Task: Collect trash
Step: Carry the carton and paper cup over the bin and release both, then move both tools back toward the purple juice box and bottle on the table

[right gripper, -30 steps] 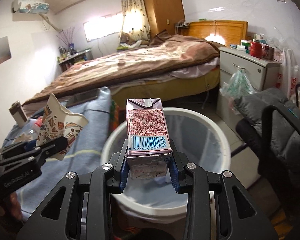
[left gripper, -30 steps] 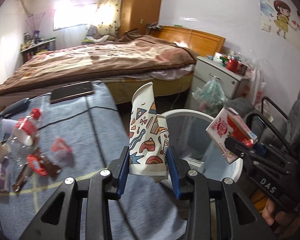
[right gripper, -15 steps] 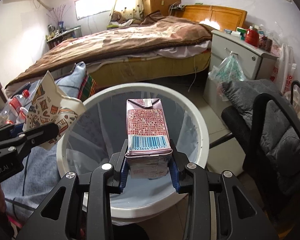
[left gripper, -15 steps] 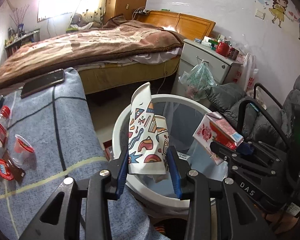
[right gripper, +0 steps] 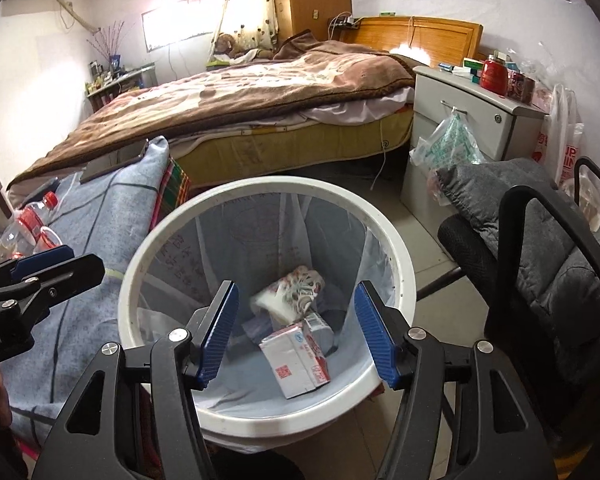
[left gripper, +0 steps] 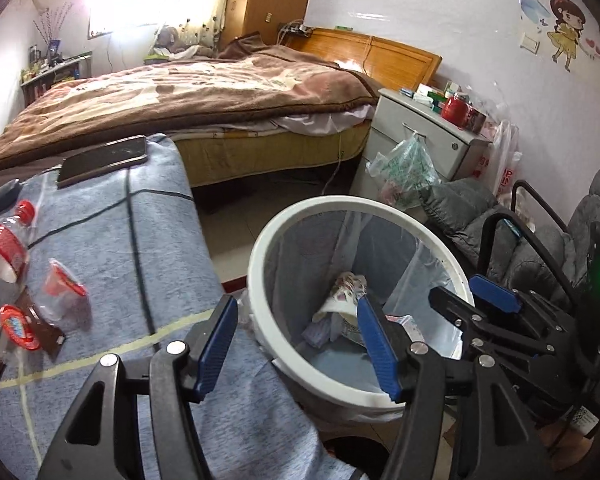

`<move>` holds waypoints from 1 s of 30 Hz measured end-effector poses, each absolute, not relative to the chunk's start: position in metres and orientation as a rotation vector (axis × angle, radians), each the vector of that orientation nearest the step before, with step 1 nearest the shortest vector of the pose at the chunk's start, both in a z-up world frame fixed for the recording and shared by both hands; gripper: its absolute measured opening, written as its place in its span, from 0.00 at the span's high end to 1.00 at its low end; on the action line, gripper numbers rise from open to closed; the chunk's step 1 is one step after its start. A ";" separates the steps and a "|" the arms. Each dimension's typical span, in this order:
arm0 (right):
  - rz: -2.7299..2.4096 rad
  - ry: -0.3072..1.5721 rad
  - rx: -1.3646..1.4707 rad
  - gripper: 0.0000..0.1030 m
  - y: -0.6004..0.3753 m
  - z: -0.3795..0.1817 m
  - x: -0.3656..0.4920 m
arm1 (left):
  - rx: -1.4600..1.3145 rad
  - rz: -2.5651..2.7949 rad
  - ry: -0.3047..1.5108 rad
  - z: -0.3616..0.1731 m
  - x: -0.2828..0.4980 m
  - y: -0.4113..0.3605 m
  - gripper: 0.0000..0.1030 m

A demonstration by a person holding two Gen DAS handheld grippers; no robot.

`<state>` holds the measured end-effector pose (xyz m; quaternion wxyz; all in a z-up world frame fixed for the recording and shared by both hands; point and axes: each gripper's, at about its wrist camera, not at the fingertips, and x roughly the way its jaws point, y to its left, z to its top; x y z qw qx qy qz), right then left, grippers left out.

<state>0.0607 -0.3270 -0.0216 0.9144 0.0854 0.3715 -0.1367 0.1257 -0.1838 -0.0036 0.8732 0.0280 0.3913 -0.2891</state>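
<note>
So, both grippers hang over the bin with their blue pads spread wide and nothing between them. The right gripper [right gripper: 296,330] sits right above the white trash bin [right gripper: 400,256], jaws apart, looking straight down into the liner. The left gripper [left gripper: 296,346] is released too, parted over the near-left rim of the bin [left gripper: 256,280], partly above the table edge.

Down inside the bin, the milk carton [right gripper: 296,360] lies tilted on the bottom of the liner, printed faces up. Just behind it and touching it rests the patterned paper cup [right gripper: 292,292], on its side and a little blurred. From the left wrist view the cup [left gripper: 350,286] shows against the liner's far side, with the carton mostly hidden behind the right-hand pad.

Left of the bin, a table under a blue-grey cloth [left gripper: 152,272] carries more trash: a clear bottle with a red cap and label [left gripper: 4,240], a small plastic cup with a red rim [left gripper: 66,284], and a red-and-brown wrapper [left gripper: 24,328]. Farther back on the cloth lies a dark phone [left gripper: 102,160].

To the right stands a black chair with a grey cushion [right gripper: 540,248]. Beyond that, a bed with a brown blanket [right gripper: 240,92], and a grey nightstand [right gripper: 472,120] with a plastic bag [right gripper: 448,144] hanging from its handle.
</note>
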 end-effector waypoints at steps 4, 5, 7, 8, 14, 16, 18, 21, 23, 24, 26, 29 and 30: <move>-0.267 0.732 0.186 0.40 -0.319 -0.015 0.059 | 0.040 -0.571 0.804 0.000 0.126 -0.166 0.38; -0.262 0.724 0.187 0.40 -0.317 -0.013 0.058 | 0.043 -0.556 0.791 0.002 0.125 -0.160 0.38; -0.243 0.711 0.194 0.40 -0.310 -0.011 0.059 | 0.038 -0.536 0.775 0.005 0.123 -0.149 0.37; -0.238 0.708 0.194 0.40 -0.307 -0.011 0.059 | 0.026 -0.532 0.772 0.006 0.123 -0.143 0.37; -0.193 0.684 0.187 0.40 -0.286 -0.006 0.063 | -0.009 -0.457 0.738 0.012 0.121 -0.103 0.37; -0.173 0.677 0.184 0.40 -0.279 -0.005 0.064 | -0.019 -0.421 0.732 0.012 0.120 -0.089 0.36; -0.159 0.673 0.176 0.40 -0.273 -0.004 0.065 | -0.010 -0.374 0.718 0.013 0.118 -0.074 0.36; -0.130 0.668 0.174 0.40 -0.261 -0.003 0.068 | -0.045 -0.346 0.716 0.013 0.116 -0.052 0.35; -0.106 0.667 0.176 0.40 -0.254 -0.003 0.070 | -0.037 -0.304 0.708 0.012 0.114 -0.039 0.34; -0.093 0.668 0.172 0.40 -0.249 -0.004 0.071 | -0.034 -0.281 0.704 0.011 0.113 -0.033 0.34; -0.076 0.671 0.161 0.40 -0.239 -0.005 0.074 | -0.050 -0.260 0.706 0.009 0.111 -0.017 0.34; -0.043 0.678 0.153 0.40 -0.227 -0.007 0.078 | -0.060 -0.218 0.707 0.006 0.110 0.005 0.34; -0.033 0.679 0.151 0.40 -0.223 -0.007 0.079 | -0.062 -0.200 0.707 0.005 0.110 0.012 0.34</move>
